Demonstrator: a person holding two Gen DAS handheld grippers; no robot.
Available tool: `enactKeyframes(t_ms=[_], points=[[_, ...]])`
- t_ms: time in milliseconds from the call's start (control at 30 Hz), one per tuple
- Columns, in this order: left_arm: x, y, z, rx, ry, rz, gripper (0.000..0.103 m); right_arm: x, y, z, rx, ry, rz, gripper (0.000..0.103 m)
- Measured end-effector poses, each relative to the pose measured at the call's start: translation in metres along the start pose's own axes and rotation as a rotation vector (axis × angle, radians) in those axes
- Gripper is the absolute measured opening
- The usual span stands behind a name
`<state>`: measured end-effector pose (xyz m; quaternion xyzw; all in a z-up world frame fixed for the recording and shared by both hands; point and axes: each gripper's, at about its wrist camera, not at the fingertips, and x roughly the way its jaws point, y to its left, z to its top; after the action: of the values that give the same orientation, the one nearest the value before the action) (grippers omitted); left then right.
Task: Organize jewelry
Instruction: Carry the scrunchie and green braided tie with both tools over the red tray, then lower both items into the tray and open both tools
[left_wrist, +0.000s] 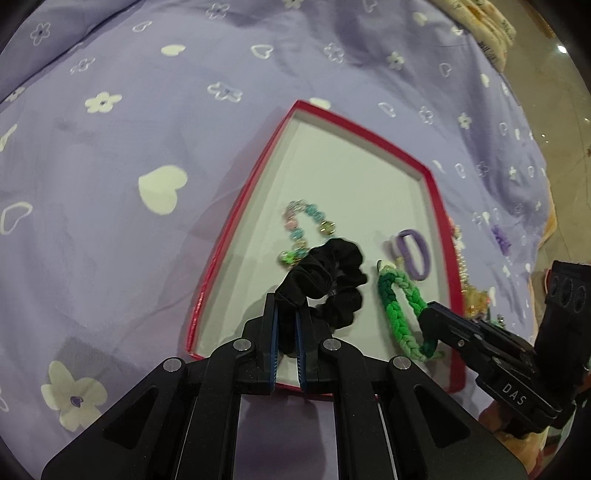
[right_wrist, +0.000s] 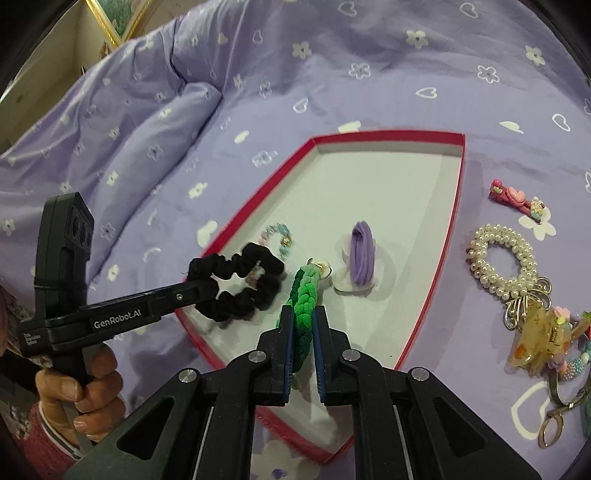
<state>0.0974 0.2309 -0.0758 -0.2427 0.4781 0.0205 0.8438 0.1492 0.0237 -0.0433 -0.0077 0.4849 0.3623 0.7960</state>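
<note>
A red-rimmed box (left_wrist: 434, 206) (right_wrist: 460, 192) with a white floor lies on the purple bedspread. My left gripper (left_wrist: 286, 314) (right_wrist: 201, 291) is shut on a black scrunchie (left_wrist: 332, 280) (right_wrist: 236, 284) and holds it over the box's near part. My right gripper (right_wrist: 301, 321) (left_wrist: 428, 321) is shut on a green braided hair tie (right_wrist: 303, 299) (left_wrist: 399, 310), low over the box floor. A pastel bead bracelet (left_wrist: 303, 229) (right_wrist: 279, 236) and a purple hair tie (left_wrist: 415, 253) (right_wrist: 362, 254) lie inside the box.
Right of the box on the bedspread lie a pink hair clip (right_wrist: 515, 197), a pearl scrunchie (right_wrist: 502, 262), a yellow claw clip (right_wrist: 539, 339) and several small trinkets (right_wrist: 565, 398). A folded bulge of bedding (right_wrist: 147, 122) rises at the left. Floor shows at the far right (left_wrist: 565, 92).
</note>
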Motion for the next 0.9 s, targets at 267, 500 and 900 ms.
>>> enactKeyframes(t_ms=[267, 500, 900], points=[[0.006, 0.003, -0.003, -0.001, 0.012, 0.031, 0.016, 0.004, -0.004, 0.002, -0.001, 0.025, -0.015, 0.014], [-0.003, -0.005, -0.004, 0.017, -0.007, 0.047, 0.041, -0.011, -0.008, 0.002, 0.027, -0.018, 0.008, 0.017], [-0.028, -0.042, -0.008, 0.098, -0.072, 0.073, 0.063, -0.079, -0.046, -0.021, 0.124, -0.135, -0.041, 0.032]])
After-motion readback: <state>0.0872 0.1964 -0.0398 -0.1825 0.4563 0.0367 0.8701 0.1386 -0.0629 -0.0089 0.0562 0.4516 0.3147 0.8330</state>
